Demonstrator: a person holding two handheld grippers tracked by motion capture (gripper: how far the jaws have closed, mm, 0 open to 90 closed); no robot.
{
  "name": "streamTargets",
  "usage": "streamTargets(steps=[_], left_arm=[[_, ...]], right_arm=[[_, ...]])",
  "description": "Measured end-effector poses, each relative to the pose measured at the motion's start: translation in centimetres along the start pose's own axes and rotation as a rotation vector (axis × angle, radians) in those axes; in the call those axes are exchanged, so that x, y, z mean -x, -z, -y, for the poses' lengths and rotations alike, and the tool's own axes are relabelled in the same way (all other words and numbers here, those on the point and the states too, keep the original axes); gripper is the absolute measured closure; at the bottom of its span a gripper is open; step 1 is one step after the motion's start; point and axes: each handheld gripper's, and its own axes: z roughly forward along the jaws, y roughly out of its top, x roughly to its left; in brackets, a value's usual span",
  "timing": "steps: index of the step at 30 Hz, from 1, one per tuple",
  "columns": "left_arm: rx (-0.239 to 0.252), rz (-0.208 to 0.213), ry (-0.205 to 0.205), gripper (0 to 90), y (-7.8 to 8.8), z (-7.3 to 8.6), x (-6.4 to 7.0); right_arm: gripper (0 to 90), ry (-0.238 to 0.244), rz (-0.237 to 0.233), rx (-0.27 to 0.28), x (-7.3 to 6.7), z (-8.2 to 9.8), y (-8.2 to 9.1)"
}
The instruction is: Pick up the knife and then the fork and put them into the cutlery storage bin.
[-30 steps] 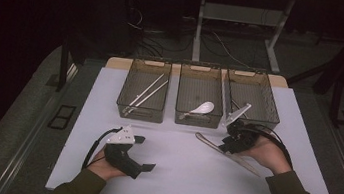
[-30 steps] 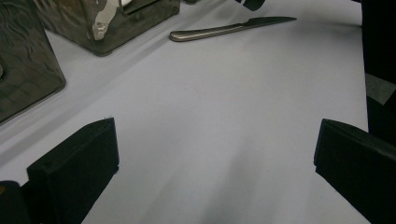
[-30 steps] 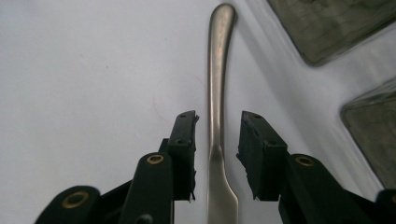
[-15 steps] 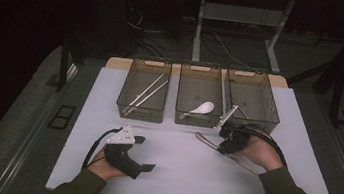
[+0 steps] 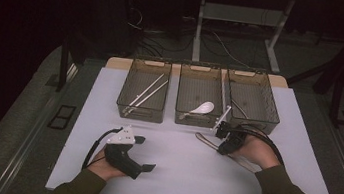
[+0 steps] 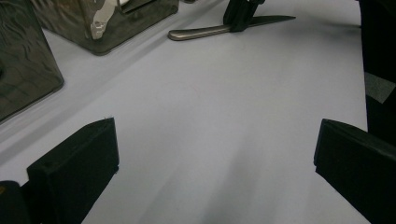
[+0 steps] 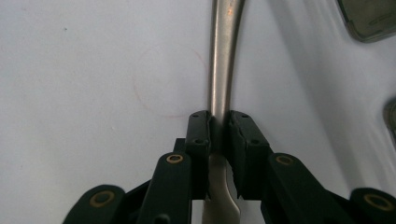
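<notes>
Right gripper (image 5: 222,134) is down on the white surface (image 5: 174,178), just near of the middle bin (image 5: 196,122), jaws having just been closing and now clenched on the handle of a metal knife (image 7: 223,60) that lies flat there. In the right gripper view the pads sit either side of the narrow part of the handle, bare steel running away from them; in the left gripper view the knife (image 6: 205,31) shows with its blade pointing right and the grip roughly mid-length. Left gripper (image 5: 128,149) rests at near left, well apart, jaws released with nothing between them. Three bins at the far side: left bin (image 5: 140,113) holds chopsticks (image 5: 148,93), the middle one a white spoon (image 5: 201,108), right bin (image 5: 252,121) has something thin I can't make out, so my guess is the knife goes there. For the lift: handle is slick and thin, so keep the squeeze firm, raise straight up before travelling, keep the knife level so it doesn't pivot in the pads, clear the bin rim, then lower lengthwise and let go low.
</notes>
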Motion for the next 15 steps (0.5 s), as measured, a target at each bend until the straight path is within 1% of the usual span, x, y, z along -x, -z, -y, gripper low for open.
streamTargets(steps=[1,5,8,11,12,15], left_arm=[[-0.001,0.0,-0.001,0.0,0.0,-0.01,0.0],[-0.003,0.0,0.001,0.0,-0.02,0.0,-0.03],[-0.001,-0.001,0.0,0.0,0.01,0.0,-0.01],[-0.001,-0.003,0.001,0.0,0.01,0.0,-0.02],[-0.001,-0.002,0.0,0.0,0.01,0.0,-0.01],[0.0,-0.003,0.0,0.0,0.04,-0.01,0.01]], right_arm=[[76.8,0.001,0.0,-0.002,0.17,0.02,-0.03],[74.4,-0.007,-0.03,0.0,0.47,0.04,-0.07],[75.2,-0.002,-0.021,-0.012,0.37,-0.13,-0.08],[78.7,-0.003,-0.008,-0.019,0.32,-0.23,-0.08],[78.8,-0.007,-0.001,-0.023,0.25,-0.27,-0.07],[79.0,-0.011,0.003,-0.026,0.19,-0.32,-0.06]])
